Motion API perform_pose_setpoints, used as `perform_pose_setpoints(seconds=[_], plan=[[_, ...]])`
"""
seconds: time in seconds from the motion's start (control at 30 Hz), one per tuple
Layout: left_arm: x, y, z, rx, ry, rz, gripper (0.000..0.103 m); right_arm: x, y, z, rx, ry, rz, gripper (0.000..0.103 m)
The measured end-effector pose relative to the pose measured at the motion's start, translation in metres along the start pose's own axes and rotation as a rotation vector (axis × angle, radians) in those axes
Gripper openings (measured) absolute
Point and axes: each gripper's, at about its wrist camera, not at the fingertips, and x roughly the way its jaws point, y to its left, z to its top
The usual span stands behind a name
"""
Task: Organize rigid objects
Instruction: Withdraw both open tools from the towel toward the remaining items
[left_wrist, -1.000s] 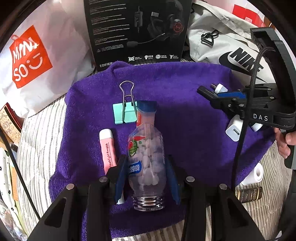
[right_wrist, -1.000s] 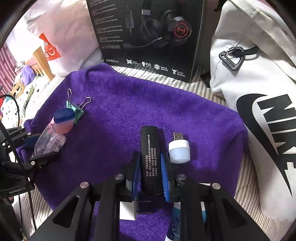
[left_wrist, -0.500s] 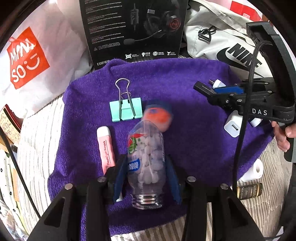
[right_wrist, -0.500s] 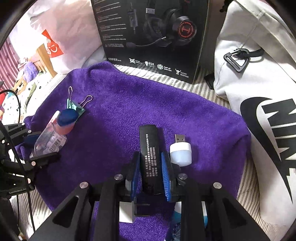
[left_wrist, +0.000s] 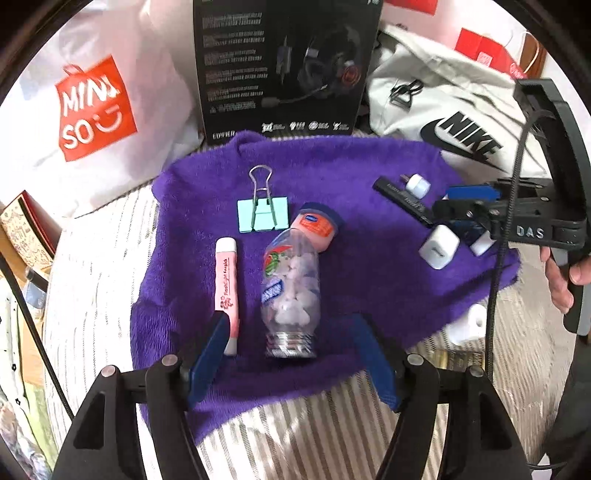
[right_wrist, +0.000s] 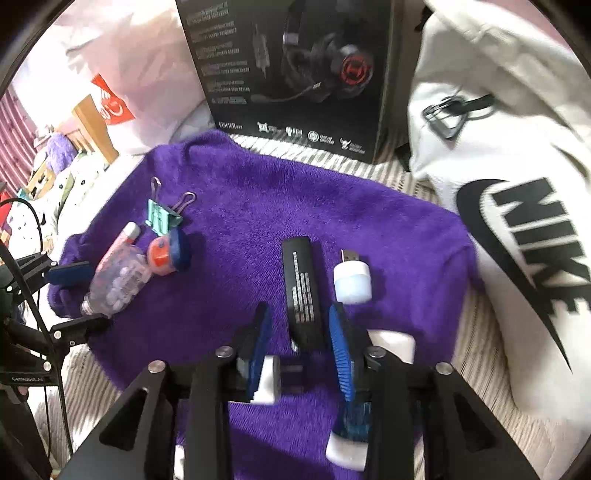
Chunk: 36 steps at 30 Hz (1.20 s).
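Observation:
A clear candy bottle (left_wrist: 291, 288) with a blue cap lies on the purple towel (left_wrist: 332, 173), its base between the spread blue pads of my open left gripper (left_wrist: 291, 350). A pink tube (left_wrist: 227, 284) lies left of it, touching the left pad. A mint binder clip (left_wrist: 263, 214) lies beyond. My right gripper (right_wrist: 301, 339) is open around the near end of a black stick (right_wrist: 301, 288), which lies flat on the towel. A white USB light (right_wrist: 351, 278) lies to its right. The bottle (right_wrist: 118, 280) also shows in the right wrist view.
A black headset box (left_wrist: 284, 66) stands behind the towel. A white Nike bag (right_wrist: 509, 206) lies at the right, a Miniso bag (left_wrist: 92, 107) at the left. White charger cubes (left_wrist: 439, 247) lie at the towel's right edge. A small white roll (left_wrist: 469, 325) lies on the striped sheet.
Both grippers have opened. The bottle left my left gripper and lies on the towel; the black stick left my right gripper. Both grippers have drawn back a little.

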Motion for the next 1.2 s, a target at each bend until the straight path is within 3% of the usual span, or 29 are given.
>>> perform_pose_setpoints(seconds=[0.07, 0.27, 0.5, 0.77, 1.07, 1.2], plan=[[-0.011, -0.006, -0.005, 0.0, -0.017, -0.008, 0.068, -0.016, 0.0, -0.009, 0.013, -0.016, -0.018, 0.05], [-0.03, -0.036, -0.023, 0.035, -0.036, -0.029, 0.07, -0.064, -0.006, -0.052, 0.063, -0.06, -0.051, 0.061], [-0.024, -0.079, -0.041, 0.039, -0.03, -0.053, 0.071, -0.1, -0.017, -0.123, 0.158, -0.082, -0.076, 0.061], [0.004, -0.114, -0.04, 0.014, 0.01, -0.045, 0.071, -0.116, -0.027, -0.181, 0.206, -0.065, -0.081, 0.061], [0.026, -0.137, -0.032, -0.021, 0.061, 0.016, 0.071, -0.111, -0.044, -0.212, 0.253, -0.061, -0.02, 0.061], [0.029, -0.15, -0.035, 0.025, 0.065, 0.077, 0.073, -0.11, -0.048, -0.217, 0.269, -0.063, -0.003, 0.061]])
